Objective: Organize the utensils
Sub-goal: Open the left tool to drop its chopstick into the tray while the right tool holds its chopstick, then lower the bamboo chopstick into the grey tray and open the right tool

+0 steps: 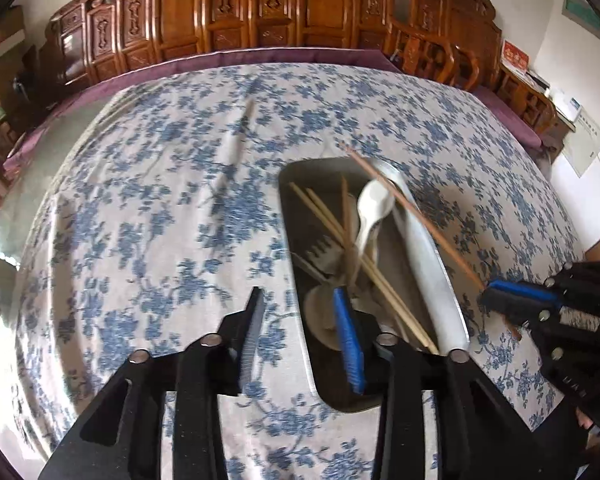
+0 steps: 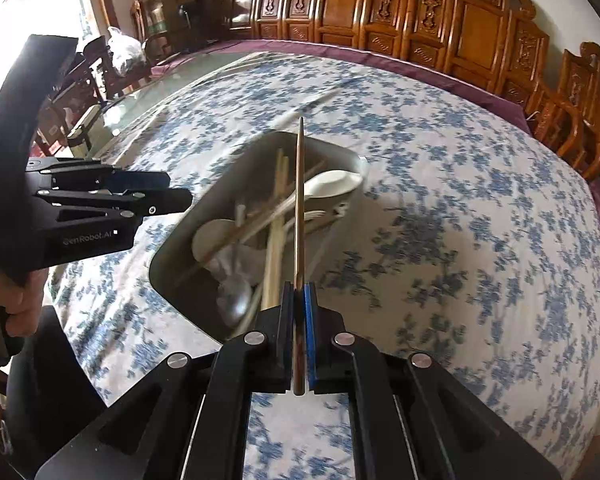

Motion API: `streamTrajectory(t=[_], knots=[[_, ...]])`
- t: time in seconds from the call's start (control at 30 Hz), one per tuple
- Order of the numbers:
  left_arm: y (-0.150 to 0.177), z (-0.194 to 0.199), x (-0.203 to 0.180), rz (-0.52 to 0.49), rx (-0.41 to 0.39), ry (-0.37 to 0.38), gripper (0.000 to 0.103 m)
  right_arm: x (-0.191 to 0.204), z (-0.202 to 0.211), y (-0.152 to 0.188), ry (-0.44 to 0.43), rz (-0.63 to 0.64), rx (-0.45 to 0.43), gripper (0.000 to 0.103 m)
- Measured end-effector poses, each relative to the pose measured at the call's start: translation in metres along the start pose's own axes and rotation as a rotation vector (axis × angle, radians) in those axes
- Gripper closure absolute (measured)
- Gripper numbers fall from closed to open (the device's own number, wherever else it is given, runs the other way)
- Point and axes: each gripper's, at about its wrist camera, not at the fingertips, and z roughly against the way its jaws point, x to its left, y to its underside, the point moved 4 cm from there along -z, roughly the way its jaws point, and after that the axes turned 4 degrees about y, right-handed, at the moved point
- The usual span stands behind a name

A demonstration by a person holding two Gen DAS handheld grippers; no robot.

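Note:
A metal tray (image 1: 340,392) (image 2: 180,240) sits on the blue-flowered cloth. It holds pale chopsticks (image 1: 328,216) (image 2: 278,232), a white spoon (image 1: 374,200) (image 2: 336,182) and a fork (image 1: 320,252). My left gripper (image 1: 300,320) (image 2: 180,190) hangs over the tray's near left end, open, with nothing between its fingers. My right gripper (image 2: 299,288) (image 1: 488,292) is shut on a dark brown chopstick (image 2: 299,200) (image 1: 416,216), which slants above the tray's right rim. A long pale utensil (image 1: 234,144) (image 2: 300,114) lies blurred on the cloth beyond the tray.
Carved wooden chairs (image 1: 260,8) (image 2: 420,20) line the table's far edge behind a purple border. A person's hand (image 2: 20,300) holds the left gripper's handle. Bare glass tabletop (image 2: 148,92) shows at the far left. Flowered cloth (image 2: 480,220) spreads to the right of the tray.

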Motion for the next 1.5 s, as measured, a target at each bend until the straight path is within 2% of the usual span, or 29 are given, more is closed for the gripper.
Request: streamTrajectory(t=[0.1, 0.13, 0.37, 0.77, 1.1, 1.5], knots=[[0.0, 0.004, 0.011, 0.017, -0.006, -0.017, 0.05, 0.013, -0.009, -0.003, -0.021, 0.002, 0.012, 0.097], [0.0, 0.006, 0.015, 0.021, -0.01, -0.022, 0.042, 0.016, -0.012, -0.004, -0.025, 0.002, 0.016, 0.097], [0.003, 0.011, 0.031, 0.045, -0.021, -0.032, 0.032, 0.031, -0.038, -0.003, -0.039, 0.002, 0.061, 0.097], [0.006, 0.015, 0.045, 0.07, -0.024, -0.038, 0.031, 0.045, -0.049, -0.008, -0.055, 0.008, 0.073, 0.096], [0.007, 0.022, 0.043, 0.073, -0.035, -0.037, 0.031, 0.042, -0.031, -0.02, -0.094, -0.025, -0.017, 0.093], [0.004, 0.033, 0.025, 0.054, -0.06, -0.041, 0.027, 0.019, -0.007, -0.01, -0.065, -0.055, -0.071, 0.091]])
